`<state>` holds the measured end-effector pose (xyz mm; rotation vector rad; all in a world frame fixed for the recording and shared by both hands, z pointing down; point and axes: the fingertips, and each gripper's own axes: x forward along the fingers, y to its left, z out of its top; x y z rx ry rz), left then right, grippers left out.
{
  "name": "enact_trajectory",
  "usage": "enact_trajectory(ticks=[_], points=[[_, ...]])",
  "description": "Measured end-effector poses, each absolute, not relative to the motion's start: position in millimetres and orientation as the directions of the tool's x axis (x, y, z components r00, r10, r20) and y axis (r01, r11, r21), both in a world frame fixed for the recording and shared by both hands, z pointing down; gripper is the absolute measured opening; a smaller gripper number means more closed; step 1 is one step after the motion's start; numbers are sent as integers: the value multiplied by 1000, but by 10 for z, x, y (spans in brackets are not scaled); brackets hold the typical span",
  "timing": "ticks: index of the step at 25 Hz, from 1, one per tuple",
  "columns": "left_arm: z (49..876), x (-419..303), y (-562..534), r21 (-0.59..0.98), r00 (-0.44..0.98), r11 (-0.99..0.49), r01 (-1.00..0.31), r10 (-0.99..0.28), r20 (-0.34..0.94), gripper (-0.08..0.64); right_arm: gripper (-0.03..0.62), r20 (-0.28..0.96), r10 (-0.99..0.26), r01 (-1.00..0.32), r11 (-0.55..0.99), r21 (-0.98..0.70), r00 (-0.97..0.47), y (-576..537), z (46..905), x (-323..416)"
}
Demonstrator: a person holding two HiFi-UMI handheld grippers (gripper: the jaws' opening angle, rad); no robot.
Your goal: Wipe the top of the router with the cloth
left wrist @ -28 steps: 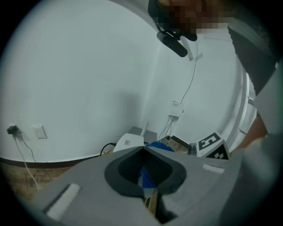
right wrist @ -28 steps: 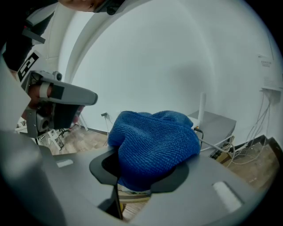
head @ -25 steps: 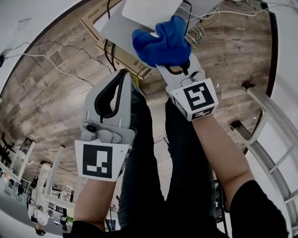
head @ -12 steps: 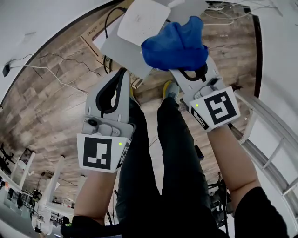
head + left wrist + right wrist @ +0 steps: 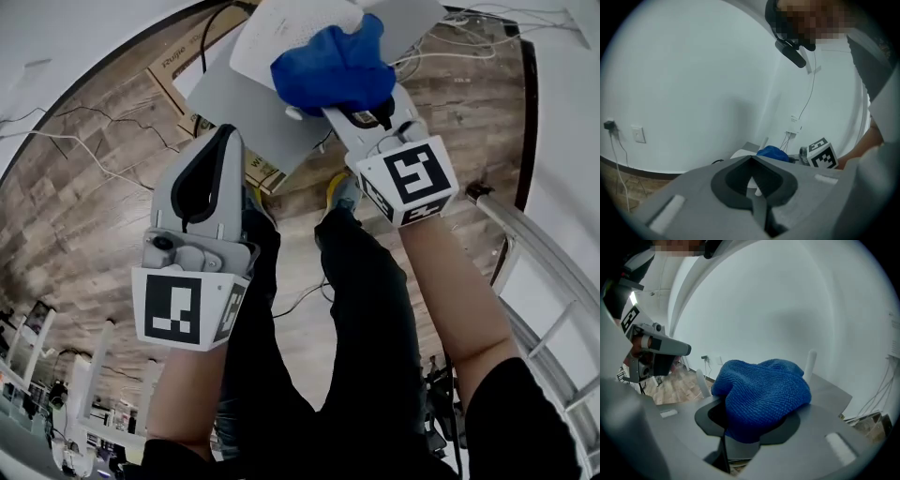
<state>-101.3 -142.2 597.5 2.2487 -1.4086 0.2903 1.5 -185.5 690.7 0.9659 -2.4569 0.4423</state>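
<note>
The router (image 5: pixel 281 28) is a flat white box with a finely dotted top and rounded corners, lying on a pale grey desk (image 5: pixel 248 112) close to the wall. A bunched blue knitted cloth (image 5: pixel 333 66) sits on its near edge and covers that part of the top. The right hand-held gripper (image 5: pixel 361 108) is clamped on the cloth, its tips buried under the folds.

Only the right gripper view shows the weave of the cloth up close, spilling out over both jaws, and two white antennas (image 5: pixel 812 363) (image 5: pixel 701 380) standing upright, one on either side of it. The head view shows neither antenna, but it alone shows the router's top face.

The left hand-held gripper (image 5: pixel 220 141) hangs off to the side, below the desk edge and clear of the router. Its own view shows the jaws pressed together with nothing held between them, and past them the cloth and the other gripper's marker cube (image 5: pixel 821 153).

That view also takes in a wall socket (image 5: pixel 638 134) and a small white adapter (image 5: pixel 794 124) with a cable. From above, a cardboard box (image 5: pixel 183 61) lies under the desk on the wood-plank floor (image 5: pixel 75 216), with the person's dark trousers (image 5: pixel 366 309) below.
</note>
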Motion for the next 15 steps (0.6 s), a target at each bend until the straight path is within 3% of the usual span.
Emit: enact_trajectory(ticks=[15], points=[[6102,-1253,-1458,335,476,-346,-876,-727,495,0,164,619,-532,-724,685,-87,-578,-2046,6988,-75]])
